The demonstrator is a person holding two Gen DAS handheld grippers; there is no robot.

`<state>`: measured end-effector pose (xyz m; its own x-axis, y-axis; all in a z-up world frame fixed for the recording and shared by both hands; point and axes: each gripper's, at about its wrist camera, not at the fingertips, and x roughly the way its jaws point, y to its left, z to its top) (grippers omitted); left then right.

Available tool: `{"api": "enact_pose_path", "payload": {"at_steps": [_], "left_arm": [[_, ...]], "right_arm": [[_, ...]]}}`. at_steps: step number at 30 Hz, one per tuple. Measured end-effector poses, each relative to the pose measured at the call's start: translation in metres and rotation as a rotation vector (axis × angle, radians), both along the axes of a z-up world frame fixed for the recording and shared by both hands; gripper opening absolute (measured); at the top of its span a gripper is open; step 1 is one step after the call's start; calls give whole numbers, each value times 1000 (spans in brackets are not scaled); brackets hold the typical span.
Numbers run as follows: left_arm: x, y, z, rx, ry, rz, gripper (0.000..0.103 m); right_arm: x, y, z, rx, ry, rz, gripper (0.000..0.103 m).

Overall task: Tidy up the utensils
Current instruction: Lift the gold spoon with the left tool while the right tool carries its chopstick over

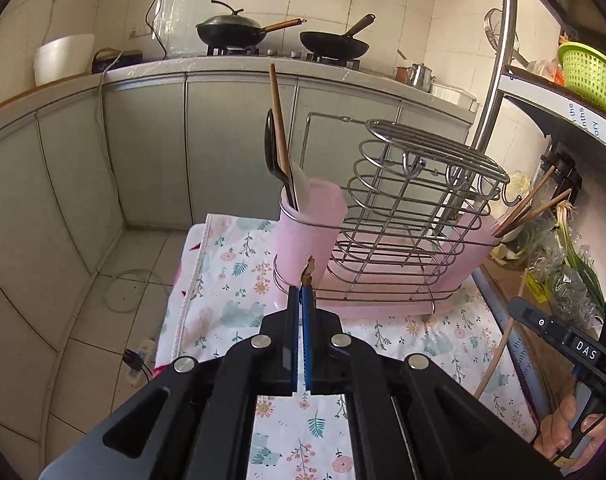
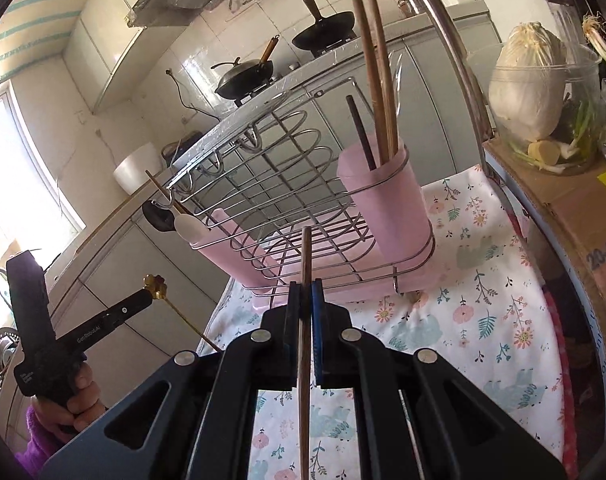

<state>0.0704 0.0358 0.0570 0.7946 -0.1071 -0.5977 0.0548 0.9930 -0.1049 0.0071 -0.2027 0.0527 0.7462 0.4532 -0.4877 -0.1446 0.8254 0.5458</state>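
A wire rack [image 1: 403, 200] with pink cups stands on a floral cloth [image 1: 231, 280]. One pink cup [image 1: 311, 220] holds a black spoon [image 1: 273, 152] and a wooden stick. The other pink cup [image 2: 383, 196] holds wooden chopsticks [image 2: 377, 76] and a dark one. My left gripper [image 1: 301, 292] is shut on a thin golden utensil [image 1: 309, 270] with a flower-shaped end [image 2: 155, 282], in front of the first cup. My right gripper [image 2: 306, 286] is shut on a wooden chopstick [image 2: 306, 252] that points at the rack. The same chopstick [image 1: 499, 352] shows at the right of the left wrist view.
Behind the rack runs a counter with two black woks [image 1: 231, 30] on a stove and a white bucket [image 1: 63, 58]. A metal shelf post [image 1: 499, 60] rises at the right, with a green basket [image 1: 591, 76], a cabbage in a jar [image 2: 531, 80] and a cardboard box [image 2: 575, 208].
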Motion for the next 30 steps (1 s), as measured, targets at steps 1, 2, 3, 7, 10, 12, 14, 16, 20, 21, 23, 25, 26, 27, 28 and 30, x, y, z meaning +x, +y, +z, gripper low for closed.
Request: {"api": "enact_pose_path", "payload": {"at_steps": [1, 2, 3, 7, 10, 12, 14, 16, 20, 21, 23, 25, 26, 27, 28, 30], "left_arm": [[-2, -2, 3, 18, -14, -3, 1], [-5, -4, 6, 36, -27, -6, 1], [-7, -5, 8, 53, -40, -9, 1], [-13, -12, 13, 100, -73, -32, 1], [-16, -20, 12, 113, -77, -56, 1], [-16, -24, 10, 115, -75, -73, 1], [-15, -29, 8, 120, -74, -89, 1], [-16, -33, 6, 120, -72, -99, 1], [-14, -38, 1, 117, -59, -115, 1], [-14, -40, 0, 117, -55, -118, 1], [-15, -42, -3, 118, -52, -125, 1], [-15, -45, -6, 123, -50, -134, 1], [-16, -46, -8, 124, -48, -138, 1], [-16, -47, -9, 125, -47, -139, 1], [-16, -47, -9, 126, -48, -139, 1], [-17, -47, -8, 118, -55, -133, 1]], "right_arm": [[-2, -2, -1, -1, -1, -3, 6], [-3, -3, -2, -3, 0, -7, 6], [-5, -5, -3, 0, 1, -9, 6], [-11, -14, -6, 7, 8, -26, 6], [-15, -20, -7, 8, 16, -38, 6], [-17, -25, -9, 12, 21, -42, 6], [-20, -28, -10, 11, 24, -47, 6], [-22, -31, -10, 14, 27, -49, 6], [-23, -35, -11, 18, 36, -52, 6], [-24, -36, -11, 19, 37, -52, 6], [-25, -37, -11, 17, 40, -52, 6], [-26, -38, -11, 13, 42, -53, 6], [-26, -38, -11, 13, 42, -53, 6], [-27, -38, -10, 12, 42, -53, 6], [-27, -38, -10, 11, 41, -55, 6], [-27, -38, -7, 6, 34, -57, 6]]}}
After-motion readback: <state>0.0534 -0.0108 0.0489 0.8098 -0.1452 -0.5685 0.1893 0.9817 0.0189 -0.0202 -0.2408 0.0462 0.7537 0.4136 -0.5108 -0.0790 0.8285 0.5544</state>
